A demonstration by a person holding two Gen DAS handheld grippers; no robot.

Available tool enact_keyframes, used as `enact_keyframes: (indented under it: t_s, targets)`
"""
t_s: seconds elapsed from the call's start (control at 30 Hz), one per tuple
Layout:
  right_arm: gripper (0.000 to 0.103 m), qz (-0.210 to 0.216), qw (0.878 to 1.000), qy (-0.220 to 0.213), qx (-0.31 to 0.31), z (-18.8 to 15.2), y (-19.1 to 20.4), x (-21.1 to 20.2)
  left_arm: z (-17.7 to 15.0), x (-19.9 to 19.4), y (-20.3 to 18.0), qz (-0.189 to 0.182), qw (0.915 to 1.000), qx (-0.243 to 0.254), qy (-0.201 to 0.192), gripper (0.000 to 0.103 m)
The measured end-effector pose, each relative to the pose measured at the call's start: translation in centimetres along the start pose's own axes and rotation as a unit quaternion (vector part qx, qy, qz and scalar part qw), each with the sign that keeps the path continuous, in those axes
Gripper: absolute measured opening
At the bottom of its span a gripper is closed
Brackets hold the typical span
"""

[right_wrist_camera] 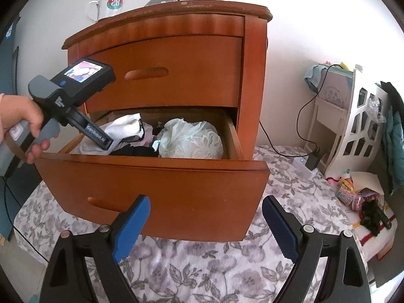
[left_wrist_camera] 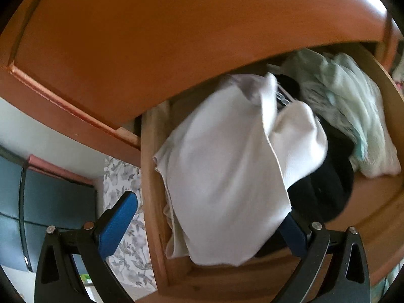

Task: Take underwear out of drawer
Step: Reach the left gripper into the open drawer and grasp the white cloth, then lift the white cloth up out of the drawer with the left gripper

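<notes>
Drawer [right_wrist_camera: 151, 184] pulled open from nightstand [right_wrist_camera: 176, 58], on flowered cloth [right_wrist_camera: 202, 272] by white wall. Inside: white underwear [left_wrist_camera: 227, 166] at left, black garment [left_wrist_camera: 325, 197] under it, pale green lace [right_wrist_camera: 192, 139] at right. Left gripper [left_wrist_camera: 202, 222] spread wide above underwear, gripping nothing; one pad hidden behind fabric. Right gripper [right_wrist_camera: 204, 224] open, empty, before drawer front. Mug [right_wrist_camera: 106, 6] on top, partly cut off.

Drawer [right_wrist_camera: 151, 189]: orange-brown wood.
Underwear [left_wrist_camera: 227, 176]: plain white.
Lace garment [right_wrist_camera: 192, 139]: pale mint green.
Garment below [left_wrist_camera: 328, 197]: black.
Floor cloth [right_wrist_camera: 202, 272]: white, grey flower print.
Gripper pads [right_wrist_camera: 131, 224]: blue.
</notes>
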State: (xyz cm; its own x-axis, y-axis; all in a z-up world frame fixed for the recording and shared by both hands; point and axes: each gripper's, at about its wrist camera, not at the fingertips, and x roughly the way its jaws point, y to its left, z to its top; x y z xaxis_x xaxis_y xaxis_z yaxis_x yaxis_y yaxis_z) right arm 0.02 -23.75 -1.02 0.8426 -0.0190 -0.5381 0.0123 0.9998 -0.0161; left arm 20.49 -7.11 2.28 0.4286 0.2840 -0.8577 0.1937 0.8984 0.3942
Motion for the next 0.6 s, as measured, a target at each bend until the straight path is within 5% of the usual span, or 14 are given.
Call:
enact_keyframes:
  t_s: [0.2,0.33,0.6]
  targets:
    - [0.092,0.002,1.000,0.011,-0.003,0.0,0.1,0.5,0.7,1.6,-0.5,0.006,0.9999,0.011,0.010,0.098]
    - [0.092,0.002,1.000,0.014,-0.002,0.0,0.0,0.7,0.7,2.7,-0.3,-0.013,0.9995,0.010,0.028,0.081]
    - [0.092,0.000,1.000,0.014,-0.003,-0.1,0.2,0.7,0.1,2.3,1.7,-0.040,0.9988,0.015,0.024,0.061]
